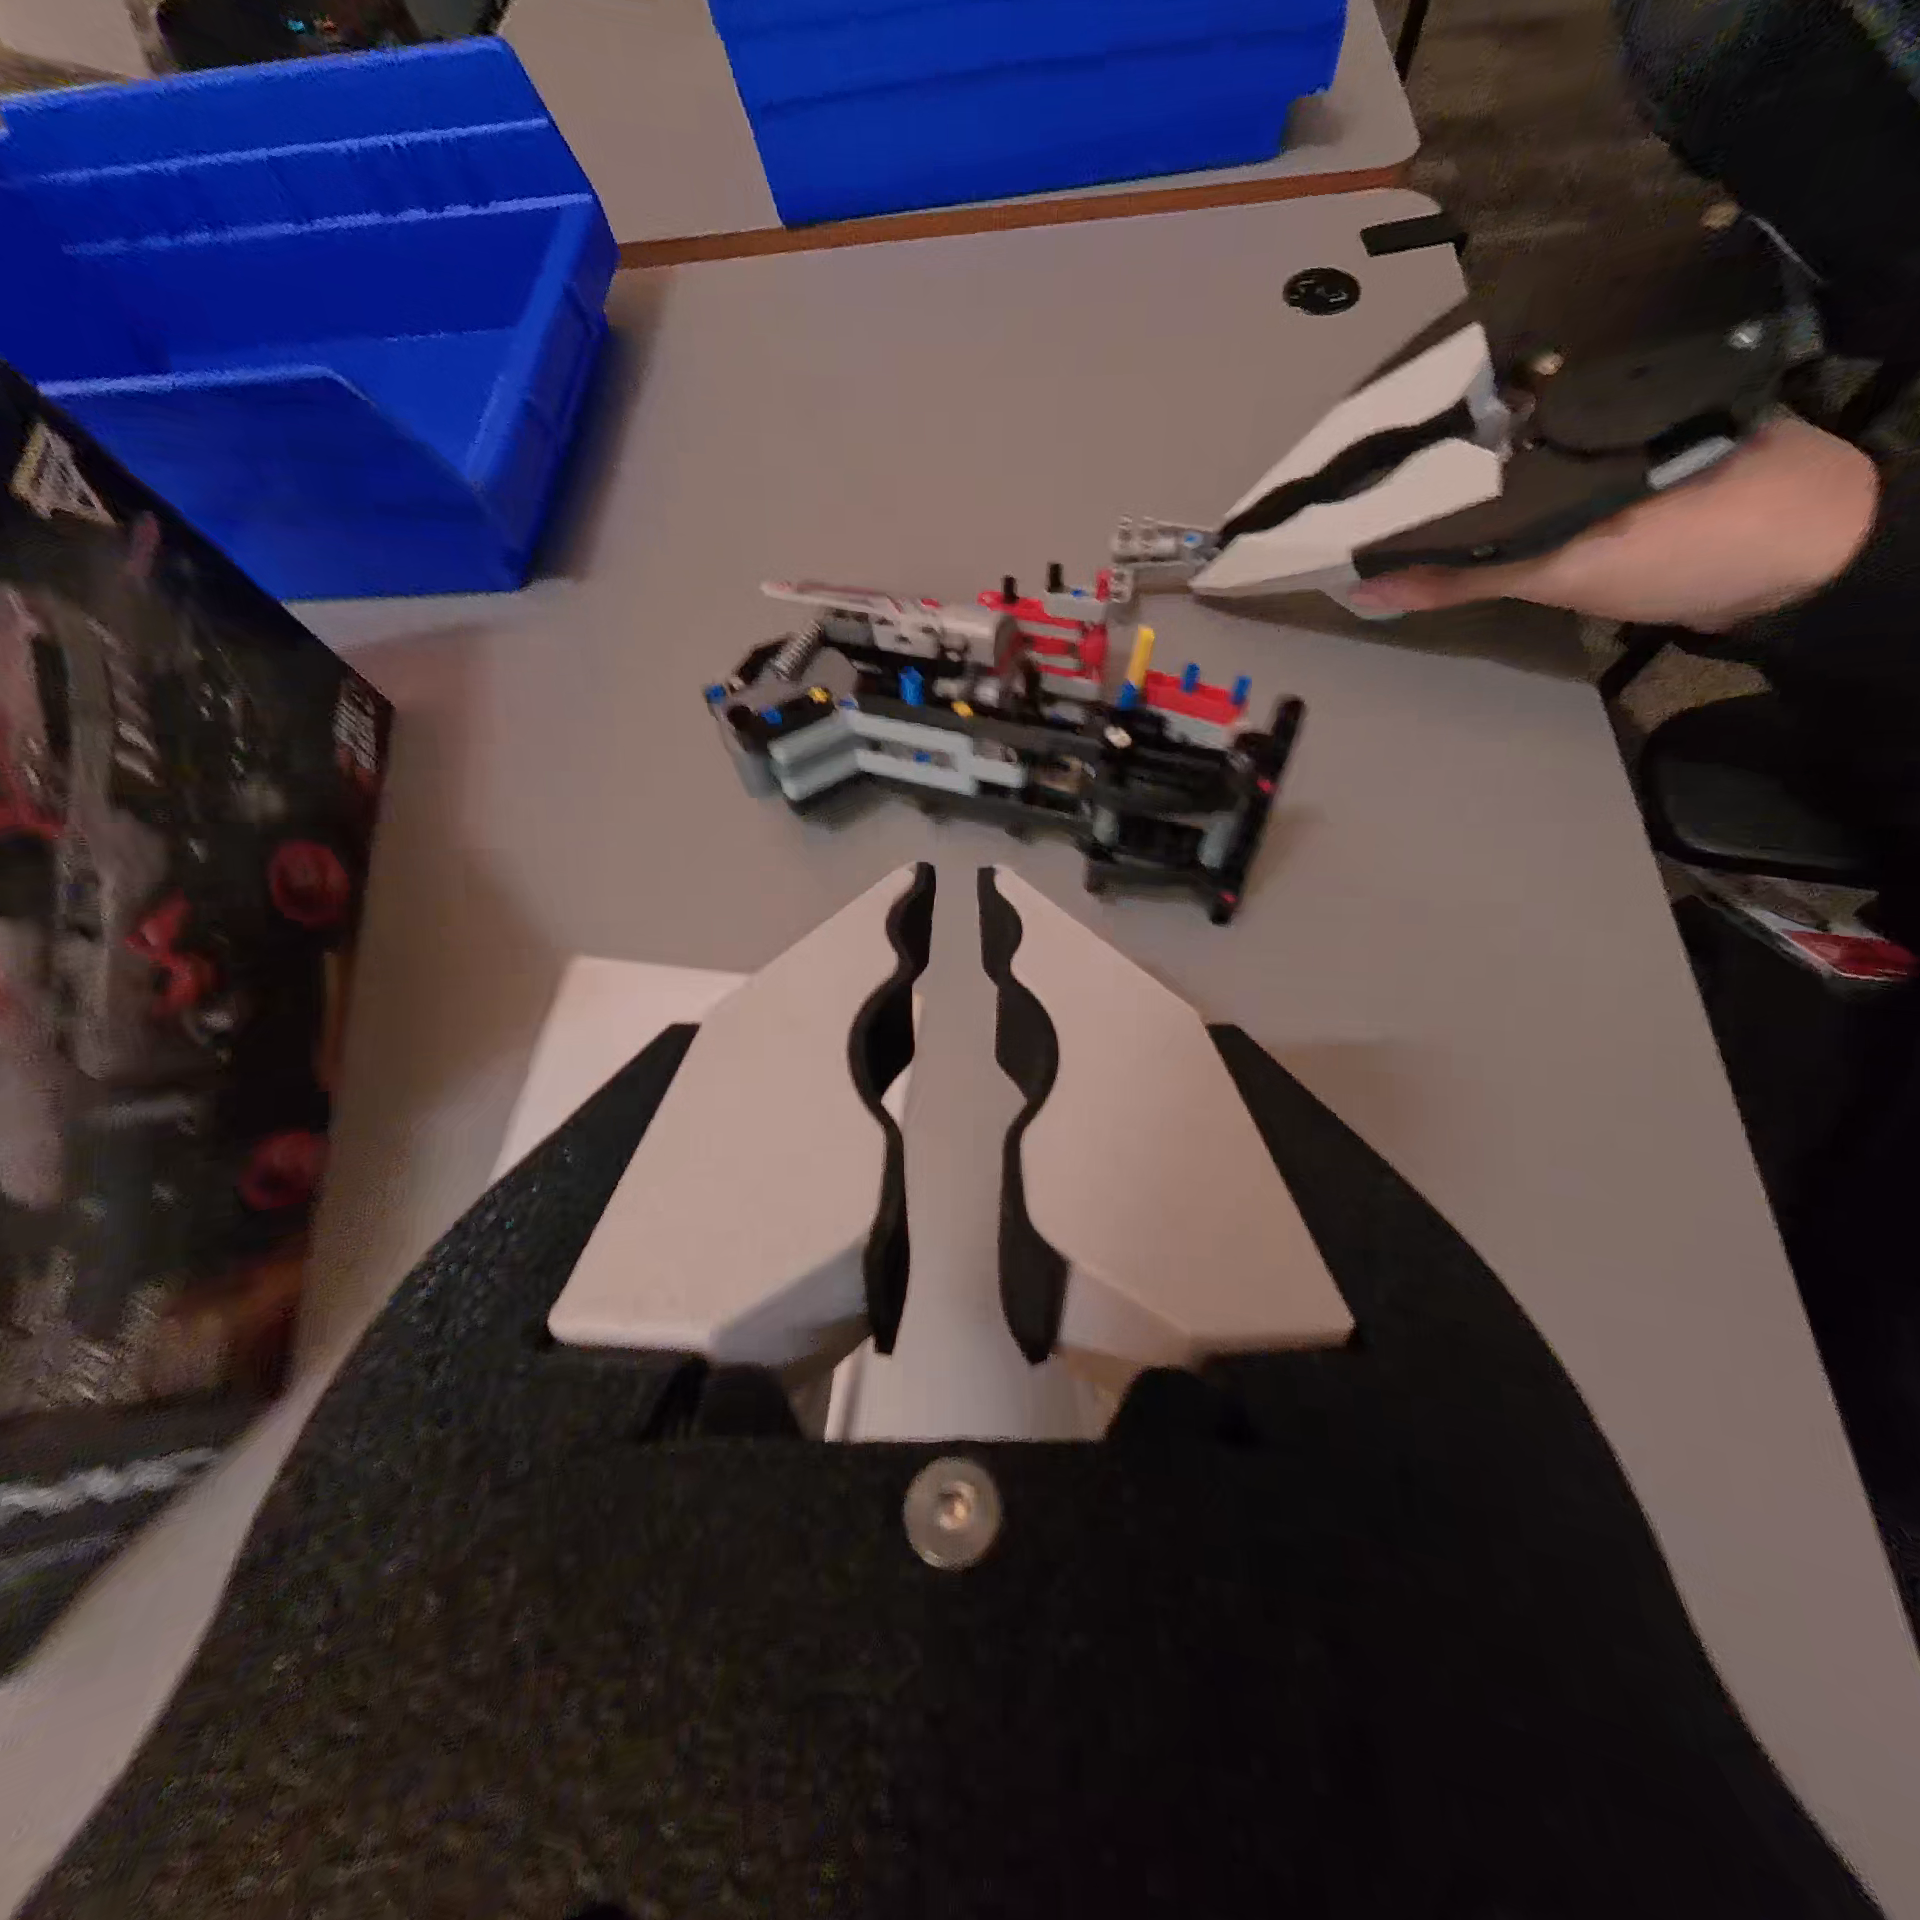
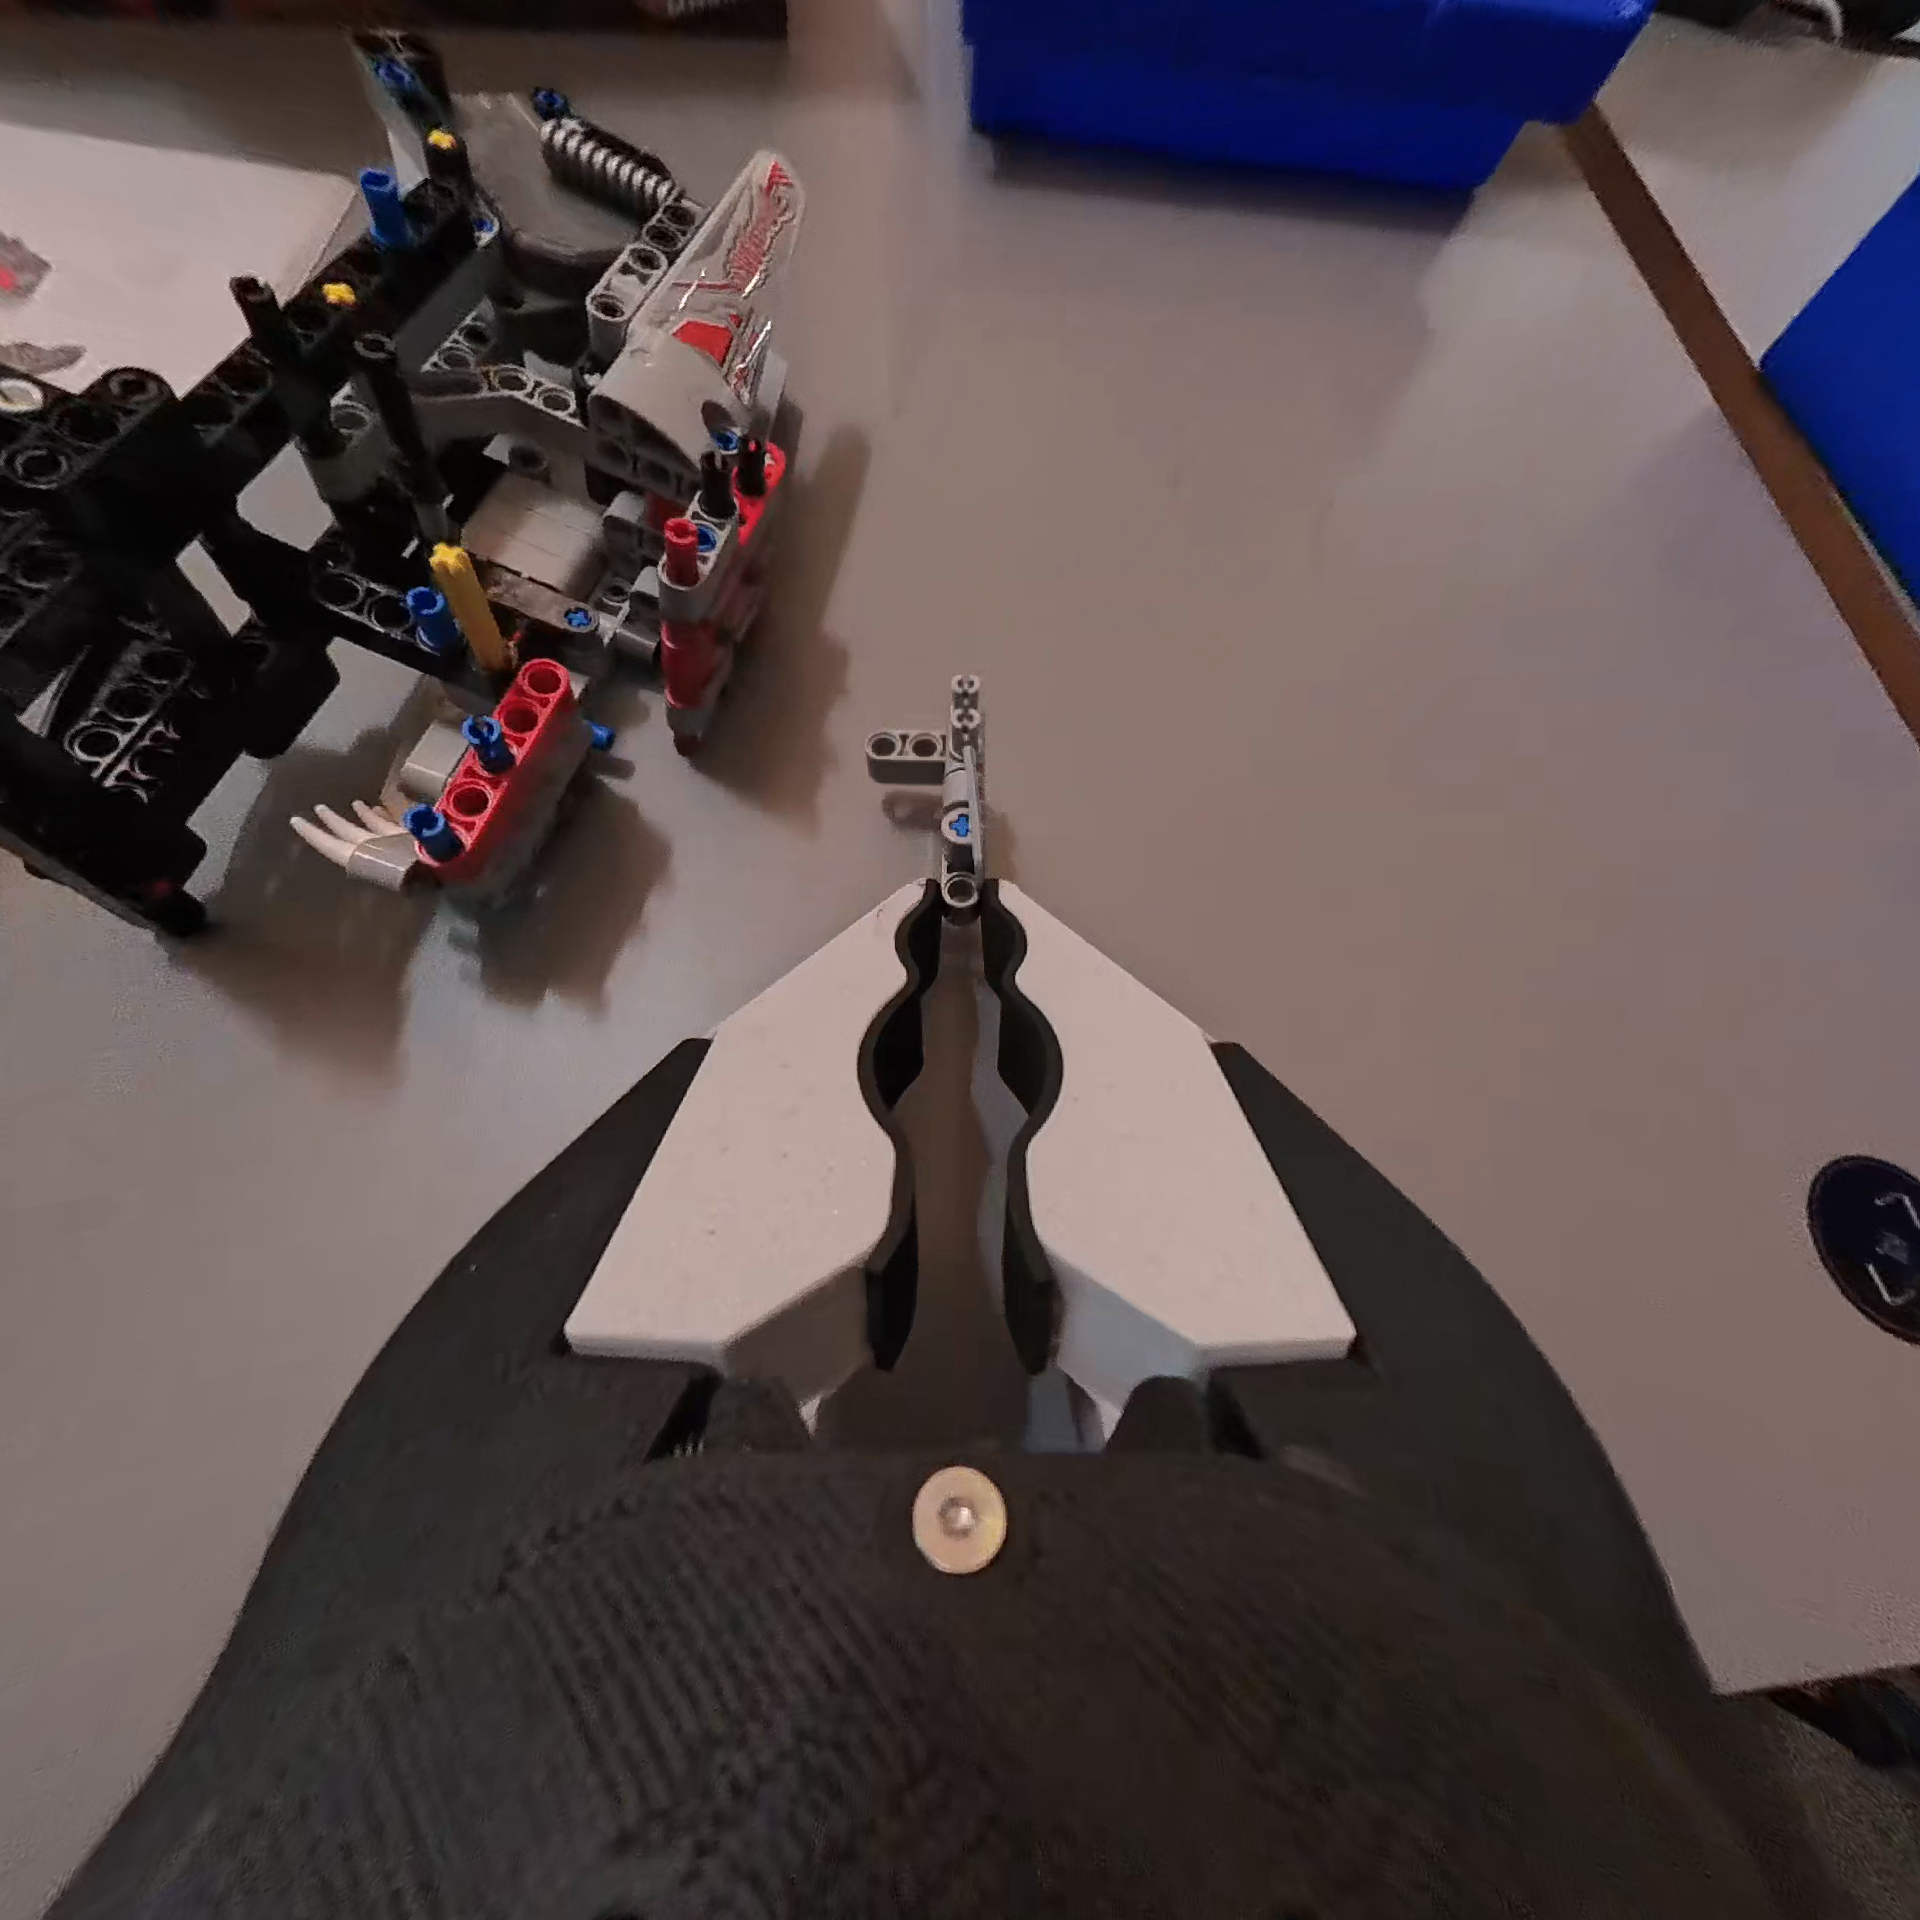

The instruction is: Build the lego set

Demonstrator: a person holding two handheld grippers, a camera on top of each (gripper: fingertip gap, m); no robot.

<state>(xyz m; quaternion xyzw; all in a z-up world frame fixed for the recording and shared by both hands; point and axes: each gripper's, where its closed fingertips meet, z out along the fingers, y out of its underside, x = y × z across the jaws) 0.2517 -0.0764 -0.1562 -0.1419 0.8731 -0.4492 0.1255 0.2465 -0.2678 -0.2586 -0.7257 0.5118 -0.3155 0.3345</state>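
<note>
On the grey table (image 1: 1039, 416) lies the part-built lego model (image 1: 997, 717), its long axis running from about 10 o'clock to 4 o'clock in the left wrist view. The right gripper (image 2: 958, 894) is clamped on a small grey lego piece (image 2: 961, 769), which points straight ahead toward 12 o'clock, a short arm jutting toward 9 o'clock. It seems clear of the model, just beside it. The left gripper (image 1: 956, 883) holds nothing, jaws slightly parted. Blue bins (image 1: 312, 312) sit at 10 o'clock.

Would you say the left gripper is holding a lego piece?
No, the left gripper is empty, its fingertips slightly apart over the table.
</note>
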